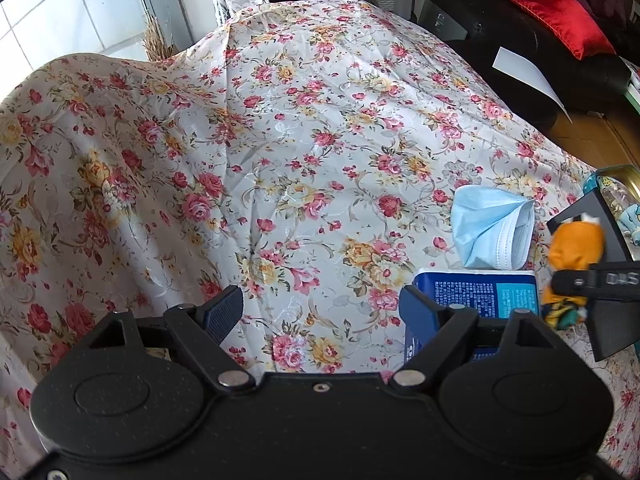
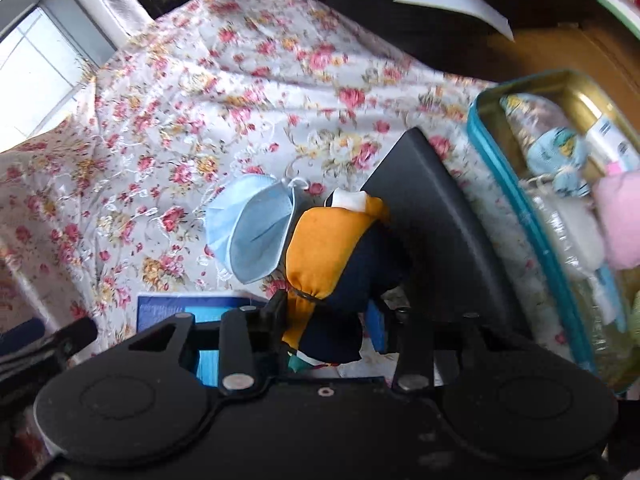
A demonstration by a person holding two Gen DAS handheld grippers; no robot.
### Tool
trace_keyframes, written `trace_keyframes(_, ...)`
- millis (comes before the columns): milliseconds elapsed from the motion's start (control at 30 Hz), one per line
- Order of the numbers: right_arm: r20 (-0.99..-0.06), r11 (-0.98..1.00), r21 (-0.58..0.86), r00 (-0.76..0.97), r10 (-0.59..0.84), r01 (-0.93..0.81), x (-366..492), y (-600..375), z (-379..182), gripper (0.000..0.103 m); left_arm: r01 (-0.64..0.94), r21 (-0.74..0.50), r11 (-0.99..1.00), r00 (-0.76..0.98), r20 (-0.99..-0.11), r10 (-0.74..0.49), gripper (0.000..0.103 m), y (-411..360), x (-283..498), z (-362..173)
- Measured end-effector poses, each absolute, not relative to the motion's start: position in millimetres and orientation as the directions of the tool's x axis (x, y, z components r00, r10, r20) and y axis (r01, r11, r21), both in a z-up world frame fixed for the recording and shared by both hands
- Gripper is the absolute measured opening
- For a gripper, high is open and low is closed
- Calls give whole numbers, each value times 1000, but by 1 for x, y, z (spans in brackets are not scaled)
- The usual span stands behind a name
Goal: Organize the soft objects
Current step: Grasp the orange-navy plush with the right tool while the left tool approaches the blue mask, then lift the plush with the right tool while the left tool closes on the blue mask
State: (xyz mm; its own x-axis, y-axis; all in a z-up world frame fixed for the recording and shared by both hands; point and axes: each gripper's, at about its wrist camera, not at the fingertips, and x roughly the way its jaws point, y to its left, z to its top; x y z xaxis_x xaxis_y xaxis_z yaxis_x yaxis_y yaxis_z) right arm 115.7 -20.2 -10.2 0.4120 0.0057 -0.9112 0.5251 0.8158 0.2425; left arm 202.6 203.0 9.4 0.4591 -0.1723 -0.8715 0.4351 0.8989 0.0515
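Observation:
My right gripper (image 2: 340,300) is shut on an orange and navy stuffed pouch (image 2: 324,248), held above the floral cloth; it also shows at the right edge of the left wrist view (image 1: 576,248). A light blue face mask (image 2: 252,236) lies on the cloth just left of the pouch, and shows in the left wrist view (image 1: 492,228). A blue tissue pack (image 1: 480,296) lies below the mask. My left gripper (image 1: 320,312) is open and empty over the cloth, left of the tissue pack.
A teal-rimmed gold tin (image 2: 560,88) at the right holds wrapped soft items and a pink one (image 2: 620,216). The floral tablecloth (image 1: 280,140) covers the table. A dark sofa with a red cushion (image 1: 560,16) and white paper (image 1: 524,76) stands behind.

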Motion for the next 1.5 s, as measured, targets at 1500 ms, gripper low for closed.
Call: trace_keyframes(1500,-925,870,273,362,119,411,-23,2,-50,40,681,201,704,458,-867,-195,96,77,214,-6)
